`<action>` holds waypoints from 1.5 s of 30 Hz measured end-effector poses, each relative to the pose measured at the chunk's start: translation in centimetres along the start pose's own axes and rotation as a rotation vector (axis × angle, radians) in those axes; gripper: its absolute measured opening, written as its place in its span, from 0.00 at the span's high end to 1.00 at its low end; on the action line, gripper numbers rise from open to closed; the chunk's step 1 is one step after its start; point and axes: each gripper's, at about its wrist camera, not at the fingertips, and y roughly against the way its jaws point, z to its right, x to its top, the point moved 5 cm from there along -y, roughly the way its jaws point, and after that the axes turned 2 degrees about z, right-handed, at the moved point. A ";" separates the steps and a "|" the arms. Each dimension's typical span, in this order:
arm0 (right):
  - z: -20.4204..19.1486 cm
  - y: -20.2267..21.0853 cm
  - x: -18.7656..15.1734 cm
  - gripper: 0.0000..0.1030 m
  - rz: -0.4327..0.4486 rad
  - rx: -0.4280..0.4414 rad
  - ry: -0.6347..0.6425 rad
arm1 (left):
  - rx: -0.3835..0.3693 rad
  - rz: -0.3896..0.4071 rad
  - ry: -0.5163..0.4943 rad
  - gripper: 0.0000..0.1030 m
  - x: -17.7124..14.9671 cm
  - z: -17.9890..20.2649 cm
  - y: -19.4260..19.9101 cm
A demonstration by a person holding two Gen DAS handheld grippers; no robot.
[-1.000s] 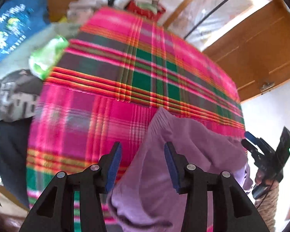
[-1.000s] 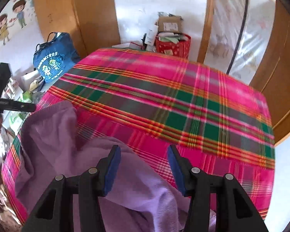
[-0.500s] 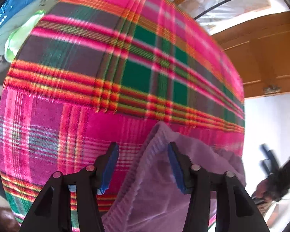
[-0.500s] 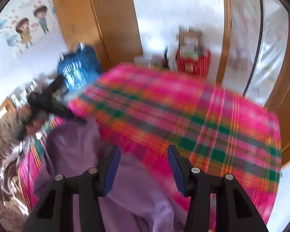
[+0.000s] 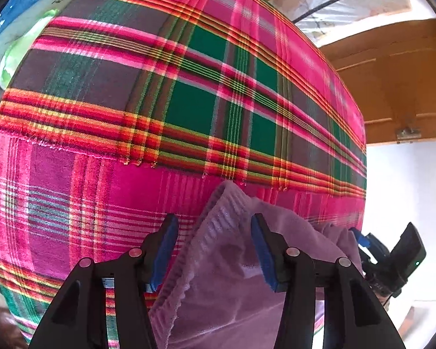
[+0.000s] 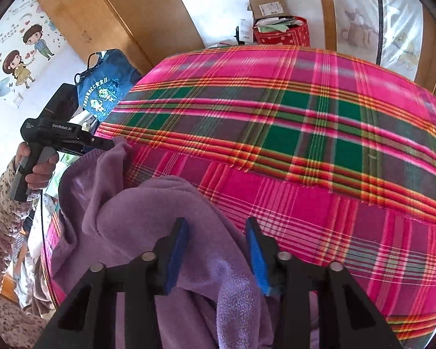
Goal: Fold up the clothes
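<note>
Both jaws closing around purple garment (image 6: 148, 212), pads not yet pressing, plaid cloth (image 5: 189, 101) beneath, blue bag (image 6: 104, 87) beside

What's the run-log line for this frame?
task: fold clothes | item: purple fleece garment on pink plaid bedspread | left hand-held gripper: closing on fabric | right hand-held gripper: closing on fabric

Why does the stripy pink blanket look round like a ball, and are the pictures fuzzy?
Left wrist view: the fisheye lens bulges the flat plaid blanket into a dome; sharp in the middle, smeared at the rim, window top right washed out white. Right wrist view: same bulge on the blanket, the purple garment crisp, black corners from the lens ring, bright daylight, hardly any shadows.
</note>
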 end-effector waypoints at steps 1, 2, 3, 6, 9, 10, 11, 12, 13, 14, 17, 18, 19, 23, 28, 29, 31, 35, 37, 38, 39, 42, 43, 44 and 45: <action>-0.1 -0.2 0.0 0.76 -0.004 0.000 0.002 | 0.001 -0.003 0.003 0.62 0.1 -0.2 0.0; -0.2 -0.4 -0.1 0.82 -0.007 -0.001 0.004 | 0.005 -0.007 0.004 0.68 0.1 -0.4 0.0; -0.4 -0.5 -0.1 0.84 -0.011 -0.001 0.006 | 0.011 -0.005 0.005 0.70 0.1 -0.6 0.0; -0.6 -0.2 -0.1 0.92 -0.002 -0.011 0.020 | -0.004 0.008 0.032 0.84 -0.2 -1.2 0.6; -0.6 0.3 0.2 0.94 0.019 -0.036 0.026 | -0.018 0.033 0.043 0.92 0.4 -2.0 1.4; -0.5 0.6 0.3 0.95 0.031 -0.049 0.026 | -0.019 0.050 0.051 0.92 0.4 -2.4 1.9; -0.4 0.9 0.4 0.95 0.043 -0.059 0.023 | -0.020 0.070 0.061 0.93 0.4 -2.7 2.5; -0.3 1.2 0.7 0.95 0.058 -0.071 0.016 | -0.024 0.088 0.073 0.93 0.3 -3.1 3.0; -0.2 1.3 0.9 0.95 0.070 -0.086 0.014 | -0.027 0.105 0.083 0.94 0.4 -3.7 3.7; -0.1 1.5 1.2 0.95 0.082 -0.103 0.009 | -0.031 0.126 0.098 0.94 0.5 -4.3 4.3; 0.2 2.0 2.0 0.95 0.117 -0.156 -0.005 | -0.043 0.202 0.142 0.94 0.8 -6.1 6.2; 0.3 2.1 2.3 0.95 0.129 -0.174 -0.010 | -0.049 0.226 0.156 0.94 0.8 -6.7 6.8; 0.4 2.2 2.6 0.95 0.141 -0.182 -0.014 | -0.057 0.245 0.169 0.94 1.1 -6.5 6.7; 0.5 1.8 4.5 0.95 0.174 -0.238 -0.034 | -0.066 0.316 0.228 0.94 1.1 -7.8 7.6; 0.5 0.2 6.4 0.95 0.190 -0.327 -0.027 | -0.068 0.349 0.274 0.94 0.9 -9.3 7.7; 0.5 -0.2 6.7 0.95 0.186 -0.338 -0.028 | -0.062 0.353 0.276 0.94 0.9 -9.5 7.6; 0.5 -1.0 7.1 0.95 0.180 -0.353 -0.030 | -0.050 0.361 0.281 0.94 1.1 -9.6 7.2; 0.9 -2.3 8.3 0.95 0.181 -0.371 -0.036 | -0.039 0.382 0.302 0.94 1.4 -9.9 6.7; 1.2 -3.0 8.9 0.95 0.177 -0.382 -0.043 | -0.031 0.385 0.317 0.94 1.4 -10.3 6.4; 1.3 -3.3 9.2 0.95 0.177 -0.390 -0.043 | -0.025 0.382 0.324 0.94 1.4 -10.6 6.2; 1.1 -3.9 9.4 0.95 0.169 -0.403 -0.033 | -0.018 0.380 0.325 0.94 1.4 -10.8 6.0; 0.8 -4.9 9.3 0.92 0.151 -0.434 -0.021 | -0.005 0.380 0.321 0.92 1.2 -11.0 5.7; 0.7 -5.0 9.1 0.92 0.148 -0.440 -0.019 | -0.005 0.375 0.316 0.91 1.0 -11.0 5.7; 0.6 -5.1 9.0 0.91 0.146 -0.446 -0.017 | -0.002 0.374 0.315 0.90 0.9 -11.1 5.8; 0.5 -5.2 8.8 0.91 0.143 -0.452 -0.015 | 0.006 0.377 0.316 0.89 0.8 -11.2 5.9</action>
